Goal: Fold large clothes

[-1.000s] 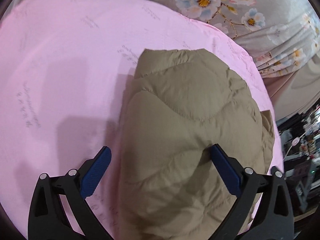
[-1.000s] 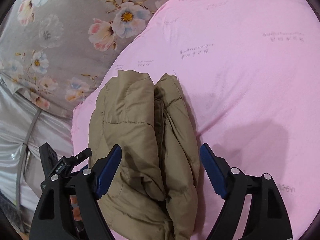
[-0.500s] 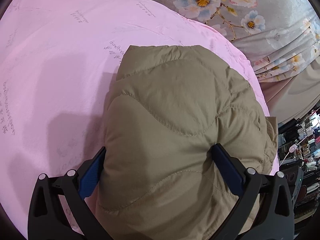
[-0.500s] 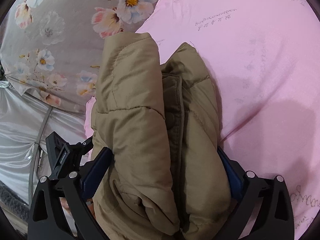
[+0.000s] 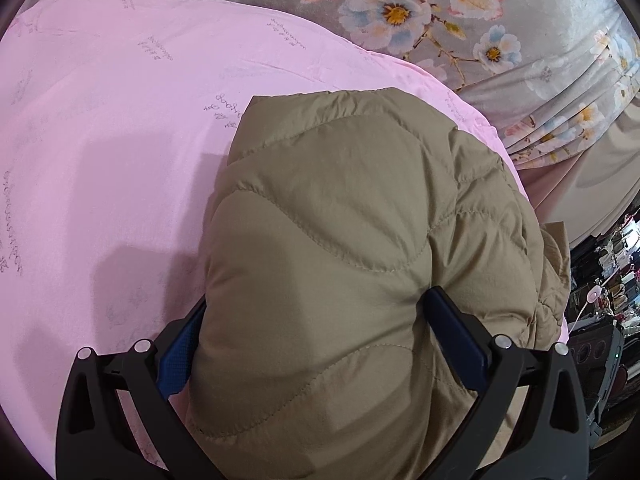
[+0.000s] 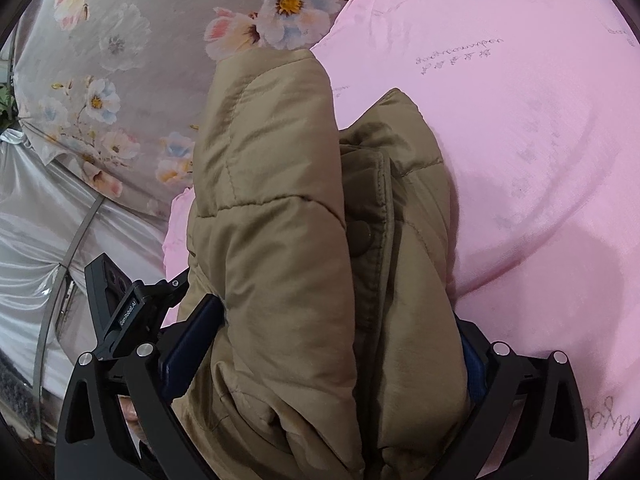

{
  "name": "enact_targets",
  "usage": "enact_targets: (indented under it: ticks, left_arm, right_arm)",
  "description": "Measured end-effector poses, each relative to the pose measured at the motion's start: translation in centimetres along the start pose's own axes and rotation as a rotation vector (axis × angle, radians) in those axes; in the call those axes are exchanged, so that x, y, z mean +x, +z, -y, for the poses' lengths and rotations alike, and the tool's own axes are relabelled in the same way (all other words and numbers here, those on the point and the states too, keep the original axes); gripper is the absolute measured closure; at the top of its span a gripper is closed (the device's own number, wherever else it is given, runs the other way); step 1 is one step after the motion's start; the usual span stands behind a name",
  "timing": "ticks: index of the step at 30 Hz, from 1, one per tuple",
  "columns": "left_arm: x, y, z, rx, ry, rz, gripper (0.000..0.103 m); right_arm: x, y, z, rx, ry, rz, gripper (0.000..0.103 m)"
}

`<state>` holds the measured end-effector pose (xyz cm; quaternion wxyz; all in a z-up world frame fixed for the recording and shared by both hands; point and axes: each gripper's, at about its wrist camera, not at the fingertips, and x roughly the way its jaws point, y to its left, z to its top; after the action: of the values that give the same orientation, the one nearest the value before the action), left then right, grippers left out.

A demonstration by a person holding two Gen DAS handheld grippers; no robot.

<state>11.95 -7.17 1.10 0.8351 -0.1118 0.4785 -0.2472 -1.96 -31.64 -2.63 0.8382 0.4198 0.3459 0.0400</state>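
A folded tan quilted puffer jacket (image 5: 352, 240) lies on a pink quilt (image 5: 100, 140). My left gripper (image 5: 316, 320) straddles its thick near end, with the blue pads (image 5: 456, 332) pressed into the fabric on both sides. In the right wrist view the jacket (image 6: 280, 240) shows its stacked folded layers and a dark placket with a snap. My right gripper (image 6: 336, 344) also straddles the bundle, its pads (image 6: 192, 336) against the sides. Both sets of jaws stand wide around the bulk.
A grey floral bedsheet (image 5: 460, 12) lies beyond the quilt, also in the right wrist view (image 6: 120, 60). The bed's edge and a cluttered dark area (image 5: 608, 280) lie to the right. The other gripper's body (image 6: 120, 292) shows left of the jacket.
Both grippers have moved forward onto the jacket, which now fills the space between the fingers. The pads went from clear of the fabric to pressing into its sides.
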Motion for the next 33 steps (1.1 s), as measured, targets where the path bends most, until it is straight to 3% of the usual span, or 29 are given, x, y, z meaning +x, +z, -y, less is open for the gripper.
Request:
enact_targets:
  ticks: [4, 5, 7, 12, 16, 23, 27, 29, 31, 33]
  left_arm:
    - [0.0, 0.0, -0.1, 0.005, -0.006, 0.004, 0.005]
    - [0.0, 0.0, 0.0, 0.015, -0.011, 0.001, 0.005]
    - [-0.3, -0.1, 0.2, 0.035, -0.03, -0.001, 0.006]
    - [-3.1, 0.1, 1.5, 0.104, -0.062, 0.045, 0.035]
    - [-5.8, 0.9, 3.0, 0.152, -0.087, 0.103, 0.051]
    - [-9.8, 3.2, 5.2, 0.222, -0.111, 0.205, 0.056]
    - [-8.8, 4.6, 4.0, 0.212, -0.066, 0.188, 0.056]
    - [-6.9, 5.0, 2.5, 0.201, -0.05, 0.145, 0.052]
    - [-5.3, 4.6, 0.4, 0.168, 0.012, 0.111, 0.045]
    - [-4.7, 4.0, -1.5, 0.143, 0.037, 0.095, 0.033]
  right_arm:
    - [0.2, 0.0, -0.2, -0.016, 0.008, 0.007, 0.008]
    - [0.1, 0.0, -0.1, -0.012, 0.026, 0.005, 0.012]
    - [0.0, 0.0, 0.1, 0.007, 0.056, 0.0, 0.028]
    - [-1.9, -0.1, -2.0, -0.04, 0.112, 0.02, 0.065]
    - [-3.2, -0.2, -5.2, -0.112, 0.158, 0.038, 0.074]
    - [-4.2, 0.5, -10.0, -0.23, 0.184, 0.09, 0.076]
    - [-2.8, 1.2, -9.8, -0.233, 0.104, 0.078, 0.076]
    - [-1.6, 1.2, -8.9, -0.218, 0.048, 0.048, 0.07]
    - [-0.4, 0.9, -7.7, -0.195, -0.063, 0.032, 0.046]
    - [-0.3, 0.3, -6.7, -0.184, -0.128, 0.046, 0.033]
